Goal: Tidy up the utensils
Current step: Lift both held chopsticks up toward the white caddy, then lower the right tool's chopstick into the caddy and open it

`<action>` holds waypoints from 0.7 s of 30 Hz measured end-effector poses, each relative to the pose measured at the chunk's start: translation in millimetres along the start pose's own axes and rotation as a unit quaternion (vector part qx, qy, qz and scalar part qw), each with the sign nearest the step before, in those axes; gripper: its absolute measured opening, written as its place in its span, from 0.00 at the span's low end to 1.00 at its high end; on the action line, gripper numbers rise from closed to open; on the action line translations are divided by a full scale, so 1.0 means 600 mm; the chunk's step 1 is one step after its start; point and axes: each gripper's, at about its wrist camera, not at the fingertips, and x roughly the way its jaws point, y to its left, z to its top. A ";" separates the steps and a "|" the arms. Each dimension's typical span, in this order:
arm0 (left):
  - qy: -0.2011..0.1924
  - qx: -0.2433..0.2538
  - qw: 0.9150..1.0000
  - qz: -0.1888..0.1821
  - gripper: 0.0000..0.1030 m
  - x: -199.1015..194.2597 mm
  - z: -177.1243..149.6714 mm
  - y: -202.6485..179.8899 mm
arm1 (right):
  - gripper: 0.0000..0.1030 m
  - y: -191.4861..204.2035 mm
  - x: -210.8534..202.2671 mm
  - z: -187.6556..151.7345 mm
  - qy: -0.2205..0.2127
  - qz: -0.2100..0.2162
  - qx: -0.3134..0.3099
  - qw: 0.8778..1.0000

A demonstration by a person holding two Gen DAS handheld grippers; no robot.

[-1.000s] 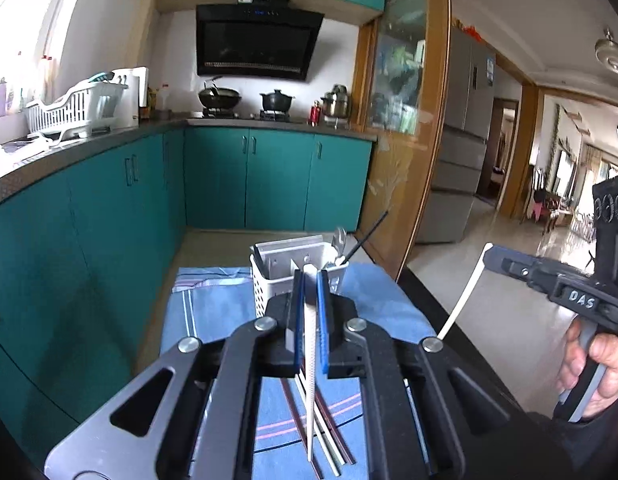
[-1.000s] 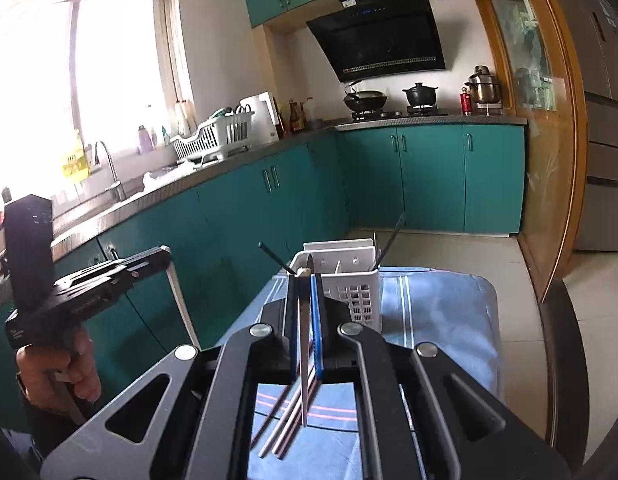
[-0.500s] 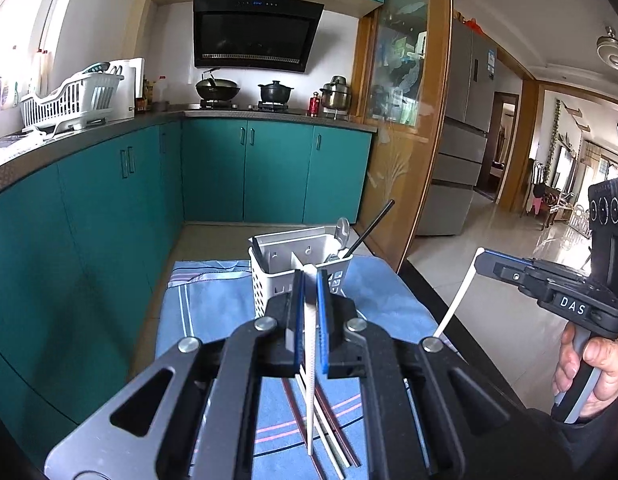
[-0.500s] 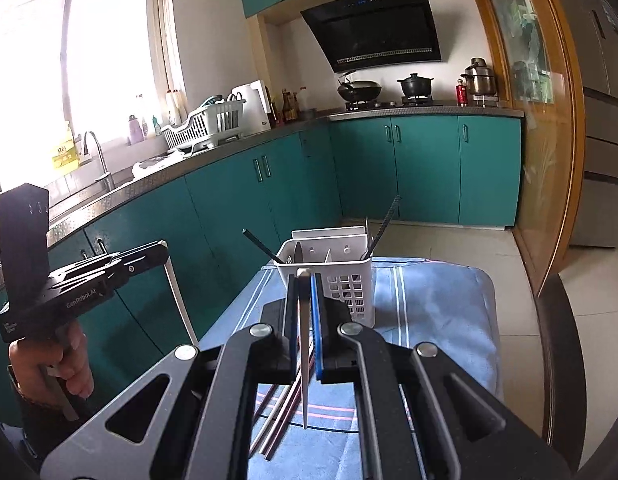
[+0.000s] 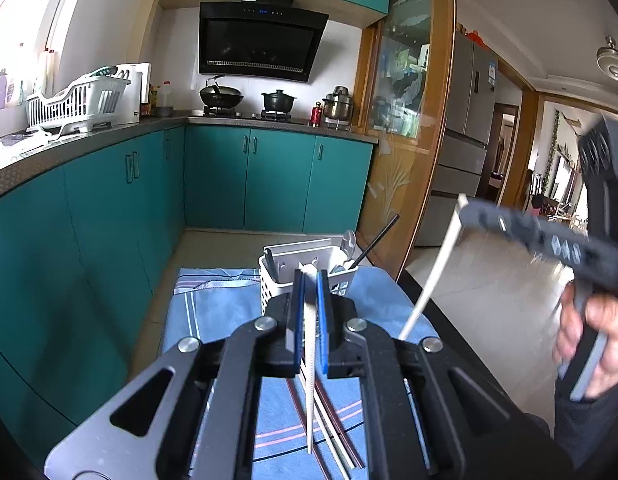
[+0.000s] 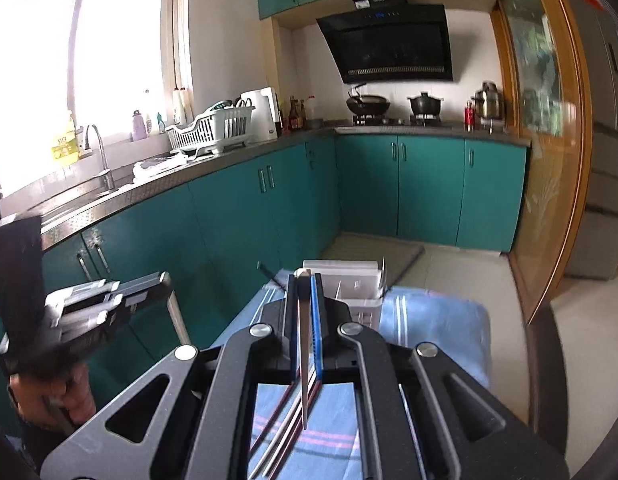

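Note:
My left gripper (image 5: 309, 276) is shut on a white chopstick (image 5: 309, 364) that hangs down between its blue pads. My right gripper (image 6: 307, 278) is shut on another white chopstick (image 6: 304, 360); it also shows in the left wrist view (image 5: 433, 276), held high at the right. A white slotted utensil holder (image 5: 305, 272) stands on the blue cloth (image 5: 225, 312) ahead, with a spoon (image 5: 348, 242) and a black chopstick (image 5: 375, 242) in it. It also shows in the right wrist view (image 6: 351, 288). Several chopsticks (image 5: 333, 436) lie on the cloth below both grippers.
The cloth covers a dark table with its edge (image 5: 417, 292) to the right. Teal kitchen cabinets (image 5: 109, 208) run along the left and back. A wooden glass door (image 5: 413, 128) stands beyond the table on the right.
Both grippers have risen and tipped slightly while keeping their chopsticks. The right gripper swung up and closer in the left wrist view, now blurred by motion.

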 end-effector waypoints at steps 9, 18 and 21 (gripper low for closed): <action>-0.001 -0.013 1.000 -0.005 0.06 -0.012 0.005 0.021 | 0.06 -0.004 0.066 0.132 -0.032 -0.048 0.000 0.998; 0.001 -0.027 1.000 -0.009 0.06 -0.011 0.004 0.046 | 0.06 -0.024 0.153 0.171 -0.053 -0.104 0.014 0.993; 0.002 -0.032 0.999 -0.005 0.06 -0.013 0.003 0.055 | 0.06 -0.043 0.188 0.156 -0.052 -0.116 0.030 0.991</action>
